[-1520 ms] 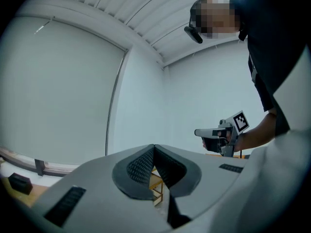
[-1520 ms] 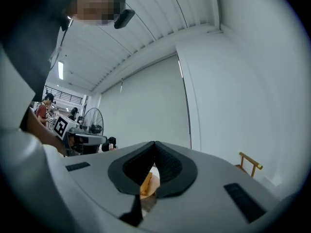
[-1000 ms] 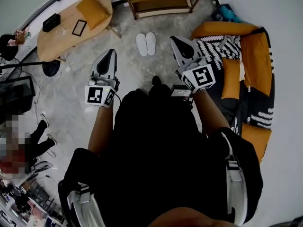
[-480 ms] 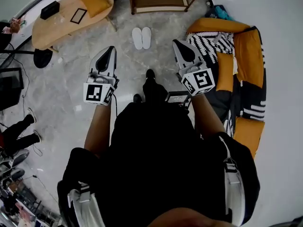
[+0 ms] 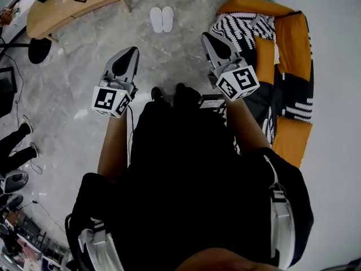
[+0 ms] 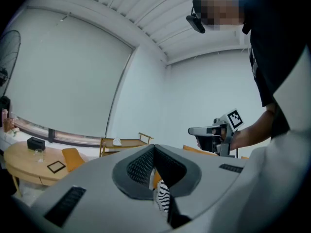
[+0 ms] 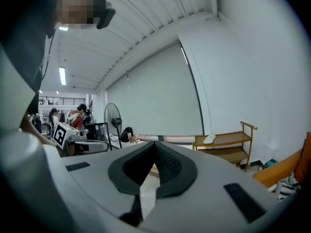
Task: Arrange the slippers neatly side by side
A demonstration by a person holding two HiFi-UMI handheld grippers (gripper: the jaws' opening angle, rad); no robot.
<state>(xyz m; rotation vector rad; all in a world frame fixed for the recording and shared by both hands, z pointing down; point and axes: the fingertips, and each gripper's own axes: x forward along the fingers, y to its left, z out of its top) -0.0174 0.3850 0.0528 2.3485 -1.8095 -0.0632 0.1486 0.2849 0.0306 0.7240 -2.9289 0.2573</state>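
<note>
fingers (image 6: 141,165) on your left gripper (image 5: 131,52) and right gripper (image 5: 206,37) are pinched together, holding nothing. the white slippers (image 5: 162,20) lie side by side at the top centre of the head view, higher than a second ago. you're backing off, and the arranging looks finished.

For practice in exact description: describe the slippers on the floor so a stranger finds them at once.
Start at the orange sofa and look across the grey floor toward the wooden table. Between them lie the slippers: a white pair side by side, unlike the black shoes nearer the person.
</note>
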